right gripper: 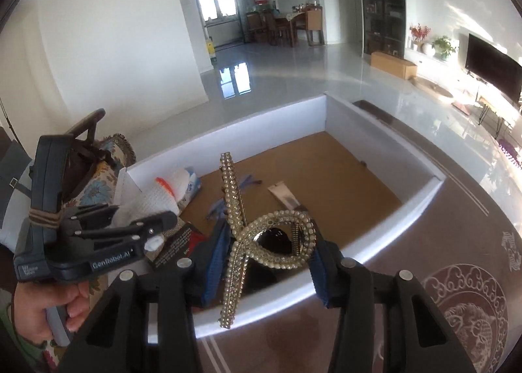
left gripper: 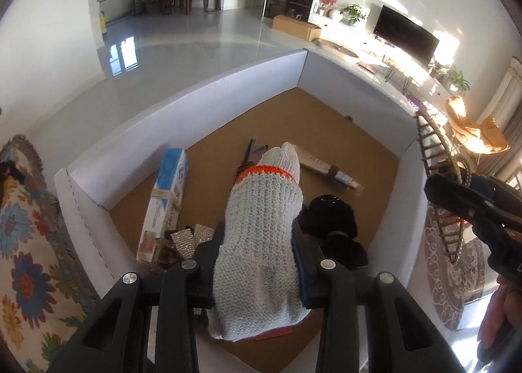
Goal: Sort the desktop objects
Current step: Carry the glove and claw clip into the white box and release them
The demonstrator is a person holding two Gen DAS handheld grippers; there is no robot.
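Leftmost, in the left wrist view, a floral cushion (left gripper: 29,242) was cut off by the lens edge. Next to it stood the white-walled box (left gripper: 195,92) with its brown cardboard floor. Inside, by the left wall, lay a long blue-and-white carton (left gripper: 169,190); its print was too blurred to read. A small glittery piece (left gripper: 192,236) sat at its near end, partly hidden behind the gripper finger. At centre, the left gripper (left gripper: 257,262) was clamped on a white knitted glove (left gripper: 264,226) with an orange band, held above the box floor. The glove covered most of the thin dark items (left gripper: 251,151) behind it, which couldn't be identified. A flat packet (left gripper: 329,167) lay to its right, label unreadable, and a glossy black object (left gripper: 332,213) sat just beside the glove, shape unclear.

In the right wrist view, the left gripper's body (right gripper: 107,245) read "GenRobot.AI"; a smaller label beside it was illegible. A black package (right gripper: 176,242) under it had white print, too small to read. The right gripper (right gripper: 264,252) was closed around a rhinestone hair clip (right gripper: 261,232), held over the box's near wall (right gripper: 359,236). Its lower tip hung past the rim. Patterned rug (right gripper: 456,291) at right, cut off.
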